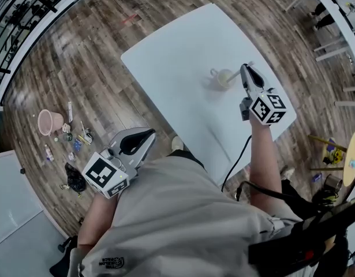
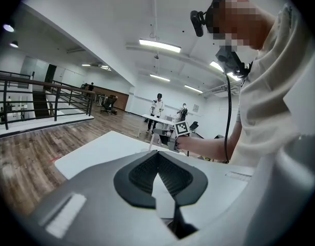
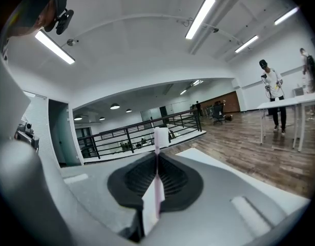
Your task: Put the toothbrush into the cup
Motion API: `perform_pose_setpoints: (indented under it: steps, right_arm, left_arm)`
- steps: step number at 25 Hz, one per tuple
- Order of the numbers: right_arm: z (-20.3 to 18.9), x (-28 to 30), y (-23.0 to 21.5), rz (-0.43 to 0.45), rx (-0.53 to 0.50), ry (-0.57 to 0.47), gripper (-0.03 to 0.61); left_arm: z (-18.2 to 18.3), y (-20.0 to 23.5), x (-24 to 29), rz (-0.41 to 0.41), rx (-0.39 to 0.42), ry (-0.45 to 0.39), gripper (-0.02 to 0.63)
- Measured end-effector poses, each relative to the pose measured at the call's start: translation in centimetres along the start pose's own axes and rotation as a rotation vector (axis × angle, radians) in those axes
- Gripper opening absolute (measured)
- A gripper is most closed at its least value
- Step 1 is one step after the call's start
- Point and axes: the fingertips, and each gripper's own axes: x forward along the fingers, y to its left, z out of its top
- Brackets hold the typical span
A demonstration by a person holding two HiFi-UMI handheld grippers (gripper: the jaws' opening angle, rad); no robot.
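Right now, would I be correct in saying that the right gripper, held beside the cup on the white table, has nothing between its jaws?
Not quite. The right gripper is not empty: its jaws are shut on the toothbrush, as the right gripper view shows. The rest holds, since it is beside the cup on the white table.

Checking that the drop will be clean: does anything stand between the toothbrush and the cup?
Nothing visible does. The right tool holds the toothbrush close beside the cup, which stands alone on the white table. Its mouth looks open.
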Motion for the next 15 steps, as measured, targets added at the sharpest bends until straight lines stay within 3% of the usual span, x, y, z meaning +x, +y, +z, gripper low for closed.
perform_pose_setpoints:
  steps: [15]
  right_arm:
    - [-5.8, 4.3, -4.6, 0.006, 0.233, 0.029, 0.012]
  left_arm:
    - [0.1, 1.8, 1.7, 0.034, -0.011, 0.061, 0.005]
